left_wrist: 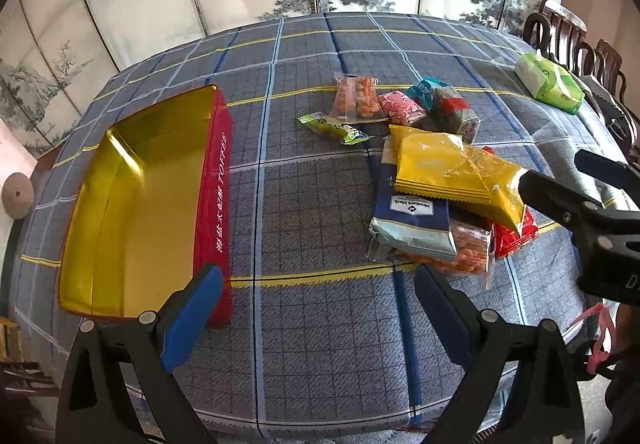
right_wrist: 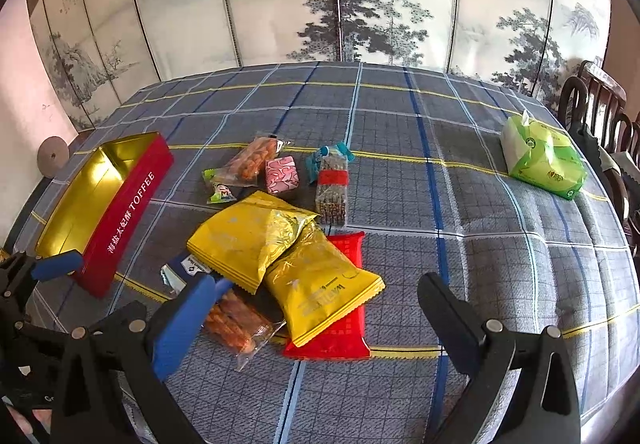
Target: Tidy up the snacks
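Both grippers hover with fingers apart, gripping nothing: left gripper (left_wrist: 318, 294) has the toffee tin (left_wrist: 214, 179) beside its left finger; right gripper (right_wrist: 316, 298) has yellow snack bags (right_wrist: 320, 284) between its fingers.

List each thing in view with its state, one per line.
Toffee tin: open, empty.
Left tongs: open, empty.
Right tongs: open, empty.
Yellow bags: sealed, overlapping.
Red packet: flat, partly covered.
Tissue pack: opened on top.
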